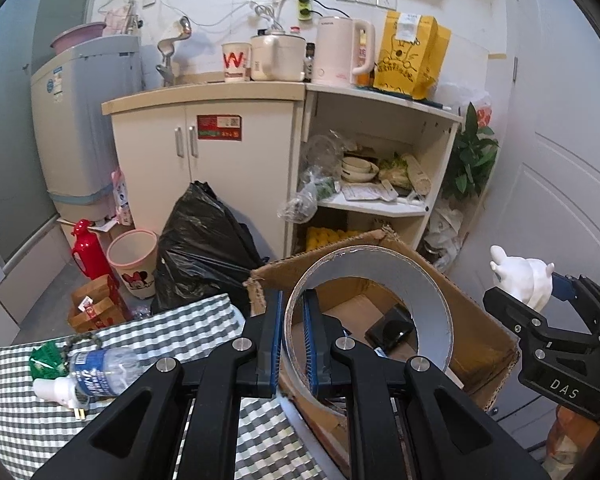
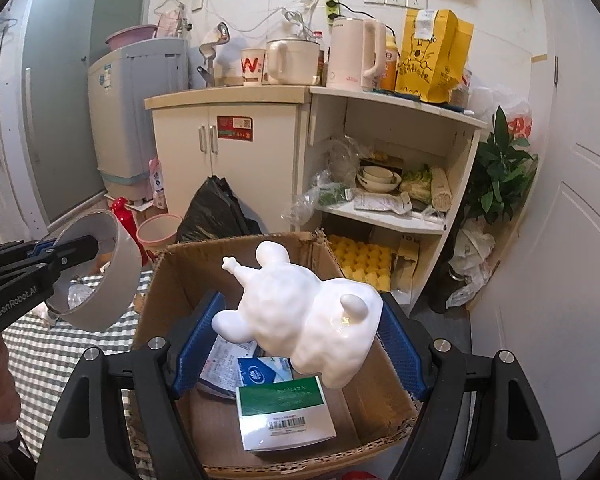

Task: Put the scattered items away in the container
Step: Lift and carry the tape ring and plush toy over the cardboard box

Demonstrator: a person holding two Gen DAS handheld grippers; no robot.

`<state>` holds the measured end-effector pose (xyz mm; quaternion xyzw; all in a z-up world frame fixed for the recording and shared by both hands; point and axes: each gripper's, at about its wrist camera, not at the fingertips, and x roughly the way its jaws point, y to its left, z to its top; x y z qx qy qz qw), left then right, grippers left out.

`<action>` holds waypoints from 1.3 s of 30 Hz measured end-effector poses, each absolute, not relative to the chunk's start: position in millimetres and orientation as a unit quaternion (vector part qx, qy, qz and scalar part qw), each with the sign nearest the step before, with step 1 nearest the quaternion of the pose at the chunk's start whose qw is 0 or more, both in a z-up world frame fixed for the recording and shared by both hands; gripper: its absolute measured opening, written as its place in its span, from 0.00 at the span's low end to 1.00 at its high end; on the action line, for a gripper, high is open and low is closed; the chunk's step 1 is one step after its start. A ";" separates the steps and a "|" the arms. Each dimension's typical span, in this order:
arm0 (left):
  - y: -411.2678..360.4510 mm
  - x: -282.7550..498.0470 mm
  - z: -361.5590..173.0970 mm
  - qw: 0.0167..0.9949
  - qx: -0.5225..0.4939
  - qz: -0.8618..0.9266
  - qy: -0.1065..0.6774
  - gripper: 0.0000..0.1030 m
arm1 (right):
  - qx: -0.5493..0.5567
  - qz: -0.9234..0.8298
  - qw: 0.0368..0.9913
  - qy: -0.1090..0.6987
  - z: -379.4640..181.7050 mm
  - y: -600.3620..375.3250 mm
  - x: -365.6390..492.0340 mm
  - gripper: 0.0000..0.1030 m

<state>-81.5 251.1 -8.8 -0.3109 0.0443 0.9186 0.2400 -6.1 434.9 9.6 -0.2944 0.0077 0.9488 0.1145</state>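
— Pinching what, that left claw (image 1: 291, 344)?
— A tape roll's (image 1: 368, 320) wall, frame centre, above the cardboard box (image 1: 480, 320).
— And the right claw (image 2: 300, 340)?
— Clamping a white figurine (image 2: 300, 320) over it.

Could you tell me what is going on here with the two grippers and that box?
A person is tidying loose items into a cardboard box using two handheld grippers. The left gripper is clamped on the wall of a roll of tape, held at the box's edge. The right gripper holds a white figurine above the open box, which already contains a green-and-white carton and other packets. A plastic bottle and a white plug lie on the checked tablecloth.
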 end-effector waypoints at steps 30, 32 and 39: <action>336.1 -118.0 -82.1 0.285 -0.394 0.866 0.117 0.10 | -0.406 0.908 0.107 0.020 -67.3 467.2 -44.0 0.74; 338.8 -118.2 -85.8 0.296 -0.397 0.860 0.121 0.10 | -0.413 0.905 0.105 0.019 -71.9 467.1 -46.0 0.74; 351.4 -119.0 -100.9 0.305 -0.414 0.845 0.146 0.10 | -0.442 0.891 0.101 0.019 -90.6 466.4 -53.2 0.74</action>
